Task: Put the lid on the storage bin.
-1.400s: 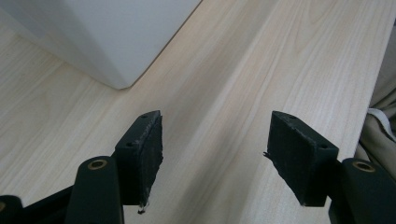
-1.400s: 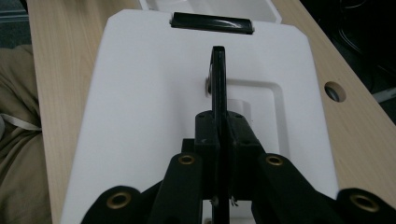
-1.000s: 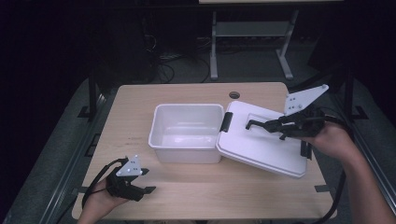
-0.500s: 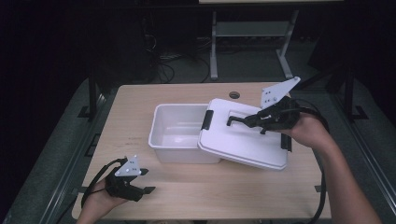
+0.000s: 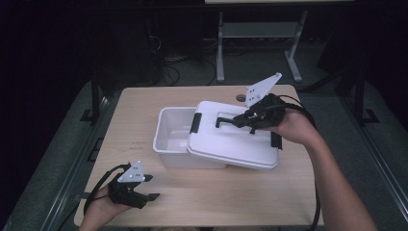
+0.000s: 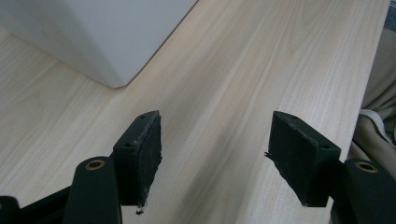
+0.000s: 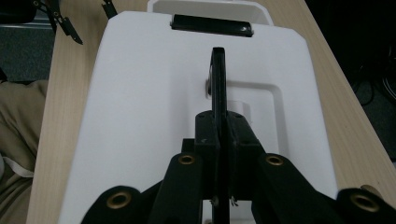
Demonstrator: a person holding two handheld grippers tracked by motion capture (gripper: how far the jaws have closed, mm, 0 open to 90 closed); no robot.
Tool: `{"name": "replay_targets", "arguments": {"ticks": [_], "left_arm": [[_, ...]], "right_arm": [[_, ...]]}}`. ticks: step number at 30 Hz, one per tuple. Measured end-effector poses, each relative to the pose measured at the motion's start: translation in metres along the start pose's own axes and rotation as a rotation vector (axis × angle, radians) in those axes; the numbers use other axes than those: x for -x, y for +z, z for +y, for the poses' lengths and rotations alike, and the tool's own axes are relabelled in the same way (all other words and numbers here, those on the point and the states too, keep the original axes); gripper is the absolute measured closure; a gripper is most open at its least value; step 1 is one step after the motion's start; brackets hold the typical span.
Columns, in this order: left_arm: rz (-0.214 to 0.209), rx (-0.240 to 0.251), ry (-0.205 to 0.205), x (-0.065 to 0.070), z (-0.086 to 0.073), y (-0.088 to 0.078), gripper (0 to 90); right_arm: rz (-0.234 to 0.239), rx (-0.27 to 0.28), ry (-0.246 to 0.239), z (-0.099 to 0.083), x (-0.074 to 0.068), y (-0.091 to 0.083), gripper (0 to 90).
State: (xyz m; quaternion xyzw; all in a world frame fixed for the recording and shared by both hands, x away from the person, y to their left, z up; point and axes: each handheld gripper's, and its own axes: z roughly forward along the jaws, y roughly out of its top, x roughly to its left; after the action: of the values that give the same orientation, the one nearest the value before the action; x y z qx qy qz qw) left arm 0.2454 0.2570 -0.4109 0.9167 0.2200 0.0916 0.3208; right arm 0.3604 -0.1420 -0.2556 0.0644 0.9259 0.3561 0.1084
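Observation:
A white plastic bin (image 5: 171, 137) stands in the middle of the wooden table. Its white lid (image 5: 231, 144) hangs tilted over the bin's right half, carried by its black handle (image 5: 226, 119). My right gripper (image 5: 244, 119) is shut on that handle; the right gripper view shows the jaws clamped on the thin black handle (image 7: 218, 79) above the lid (image 7: 154, 93). My left gripper (image 5: 146, 187) rests near the table's front left corner, open, with nothing between its pads (image 6: 144, 154). A corner of the bin (image 6: 107, 42) lies ahead of it.
Black latches sit on the lid's two ends (image 5: 195, 122). The table's front edge (image 5: 202, 224) is close to the left hand. A metal stand (image 5: 260, 43) and cables are on the dark floor beyond the table.
The right gripper has carried the lid leftward, from beside the bin to partly over it. The left gripper has stayed put.

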Motion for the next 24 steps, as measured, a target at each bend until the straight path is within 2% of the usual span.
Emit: {"name": "replay_targets", "arguments": {"ticks": [19, 24], "left_arm": [[-0.002, -0.003, 0.008, 0.001, -0.001, 0.001, 33.0], [-0.004, 0.000, 0.005, 0.001, -0.001, -0.001, 33.0]], "right_arm": [[0.050, 0.024, -0.054, 0.028, 0.012, 0.032, 84.1], [0.064, 0.023, -0.055, 0.033, 0.015, 0.042, 84.1]]}}
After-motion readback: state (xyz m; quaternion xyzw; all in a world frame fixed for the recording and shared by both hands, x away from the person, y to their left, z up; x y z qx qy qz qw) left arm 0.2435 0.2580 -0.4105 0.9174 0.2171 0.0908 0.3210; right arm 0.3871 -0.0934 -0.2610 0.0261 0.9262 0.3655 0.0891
